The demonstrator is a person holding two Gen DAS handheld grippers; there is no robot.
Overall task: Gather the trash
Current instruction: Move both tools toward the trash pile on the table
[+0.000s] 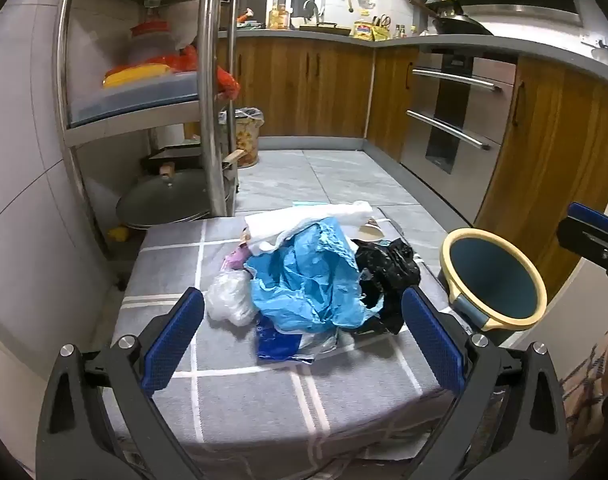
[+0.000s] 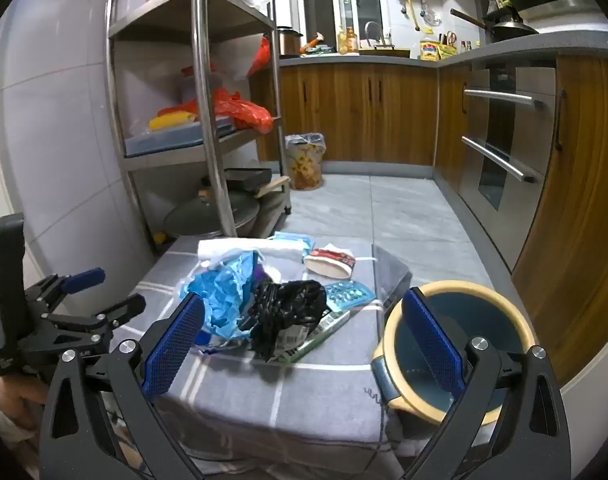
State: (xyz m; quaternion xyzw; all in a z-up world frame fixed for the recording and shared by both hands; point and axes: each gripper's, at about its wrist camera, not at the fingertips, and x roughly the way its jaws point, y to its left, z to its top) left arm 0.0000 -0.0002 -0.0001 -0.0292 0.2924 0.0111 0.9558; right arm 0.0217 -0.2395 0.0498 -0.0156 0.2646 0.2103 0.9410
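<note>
Kitchen w/ wood cabinets. Low surface under a grey checked cloth holds a trash pile at centre.

Left gripper: jaws wide apart, nothing between the pads, hovering tilted down over the near half of the surface. In its view the pile sits at 12 o'clock from the jaws: blue bag in the middle, black bag touching it at 3 o'clock, clear bag at 9 o'clock, white bag behind at 12, foil wrapper poking out under the blue bag at 6 o'clock.

Right gripper: jaws also wide apart, empty. Its right pad overlaps the bin in the picture; can't tell if it touches. Bin is blue inside w/ a cream rim, standing just beside the surface at 3 o'clock of the pile. In the right view a pill blister lies at 3 o'clock of the black bag, a red-white packet at 1 o'clock, masks at 12.

Steel rack w/ pans and red bags stands at 10 o'clock. A second lined bin sits on the floor beyond it, near the cabinets. A hand holds the left gripper at the right view's 8 o'clock edge.
</note>
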